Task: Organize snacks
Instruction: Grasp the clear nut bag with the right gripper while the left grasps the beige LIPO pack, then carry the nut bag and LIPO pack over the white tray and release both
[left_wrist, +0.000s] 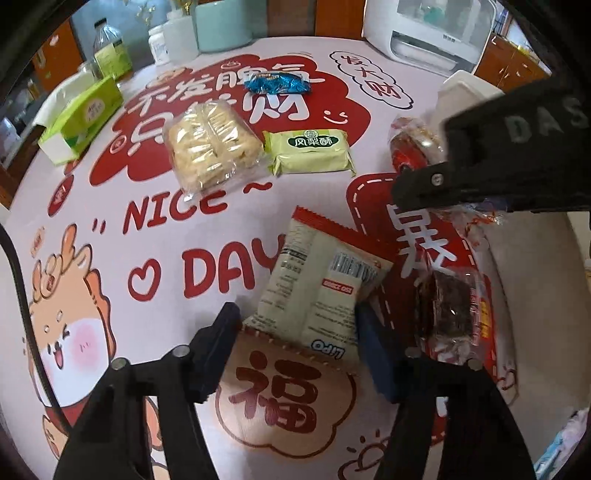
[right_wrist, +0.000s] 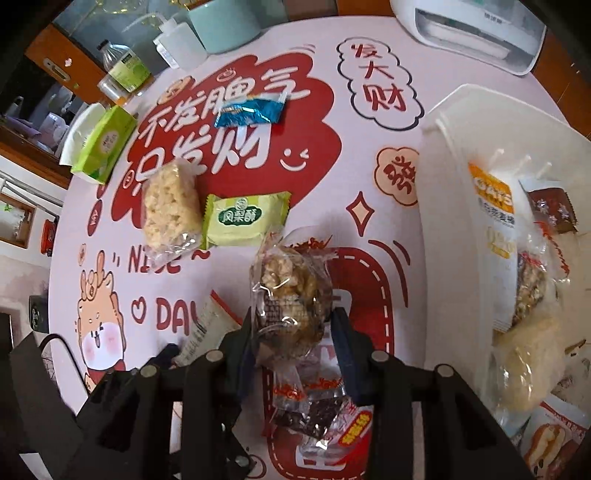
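Printed cloth covers the bench, bare around "DAY". White bin (right edge) holds several packets. Left tool straddles a beige snack packet, grip unclear; right tool clamps a clear-wrapped nut snack.

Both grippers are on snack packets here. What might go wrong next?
1. The left gripper meets the cream Lipo packet only at its lower end; it may slip or swing out.
2. The right gripper pinches a crinkly clear-wrapped nut snack that may slide before reaching the white bin.
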